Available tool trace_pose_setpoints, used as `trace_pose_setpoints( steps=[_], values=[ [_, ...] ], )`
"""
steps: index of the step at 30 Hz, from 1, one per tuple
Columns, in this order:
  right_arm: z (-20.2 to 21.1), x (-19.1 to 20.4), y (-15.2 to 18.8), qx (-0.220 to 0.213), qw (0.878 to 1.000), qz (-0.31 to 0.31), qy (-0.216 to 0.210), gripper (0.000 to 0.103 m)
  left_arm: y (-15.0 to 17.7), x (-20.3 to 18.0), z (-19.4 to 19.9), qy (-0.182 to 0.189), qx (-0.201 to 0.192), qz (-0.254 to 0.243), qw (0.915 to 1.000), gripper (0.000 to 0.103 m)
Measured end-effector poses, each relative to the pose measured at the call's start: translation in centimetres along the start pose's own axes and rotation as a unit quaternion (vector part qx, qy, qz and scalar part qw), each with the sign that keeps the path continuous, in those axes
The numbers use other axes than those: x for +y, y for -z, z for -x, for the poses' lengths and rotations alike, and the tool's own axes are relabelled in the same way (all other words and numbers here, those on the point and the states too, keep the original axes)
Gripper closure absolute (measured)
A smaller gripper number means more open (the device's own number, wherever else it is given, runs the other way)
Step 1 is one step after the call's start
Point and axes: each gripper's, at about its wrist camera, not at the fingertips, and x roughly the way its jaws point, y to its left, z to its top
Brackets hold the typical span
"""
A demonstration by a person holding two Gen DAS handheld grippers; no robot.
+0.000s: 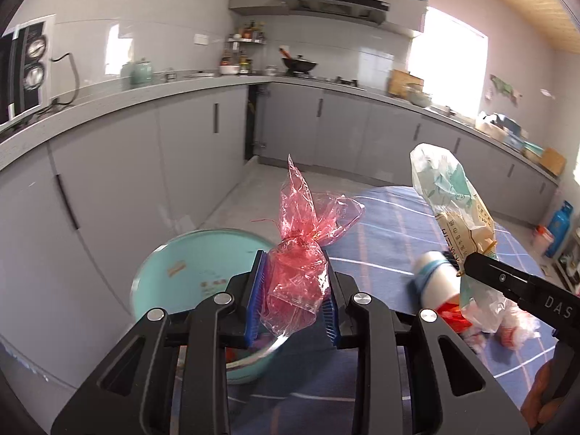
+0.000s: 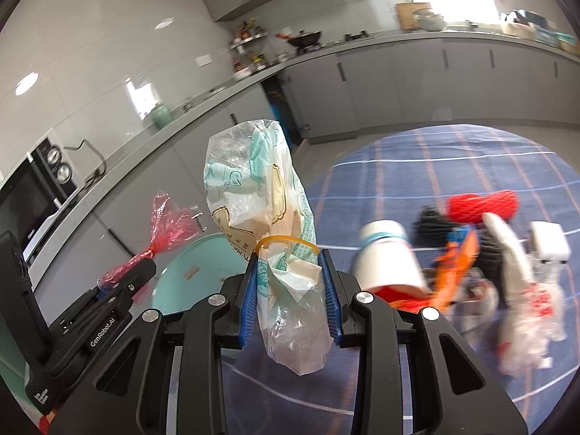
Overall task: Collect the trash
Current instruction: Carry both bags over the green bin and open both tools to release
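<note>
Red wrapper: crumpled red cellophane, pinched between the blue pads of the left gripper; its twisted top flares upward above the jaws, held in the air over the near-left edge of the table.
Left gripper: jaws closed narrowly onto the red cellophane, the film bunched between both pads; seen from the right wrist view it sits at the left, above the bin.
Printed bag: a clear plastic bag with green and tan print, bound by a yellow rubber band, clamped in the right gripper; the bag stands up above the jaws and a loose tail hangs below them.
Right gripper: jaws closed narrowly on the printed bag just under the rubber band; in the left wrist view it reaches in from the right edge.
Bin: a pale turquoise round bin, just beside the table's left edge, under the left gripper.
Remaining trash: a blurred heap on the table's right side, including a white cylinder, a red piece and white plastic bags.
Table: round, covered in a blue checked cloth.
Surroundings: grey kitchen cabinets behind.
</note>
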Motion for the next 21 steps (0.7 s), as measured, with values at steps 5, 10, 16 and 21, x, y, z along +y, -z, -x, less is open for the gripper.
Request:
trace_pose_setpoints(
  steps=[5,10,16,21],
  values=[
    [-1.9,3.0,0.2,0.018,1.000,0.014,-0.018,0.070,0.6,3.7,0.4,-0.033,0.001,0.026,0.9991,0.074],
    [-4.4,5.6,0.6,0.038,0.999,0.022,-0.029,0.070,1.5,6.8,0.1,-0.053,0.014,0.054,0.9970,0.074],
    [-7.3,8.1,1.1,0.062,0.997,0.028,-0.036,0.070,1.7,8.6,-0.8,-0.066,0.028,0.067,0.9951,0.074],
    [-9.6,9.3,1.5,0.080,0.996,0.032,-0.033,0.070,1.8,9.4,-1.9,-0.070,0.041,0.070,0.9942,0.074]
  ],
)
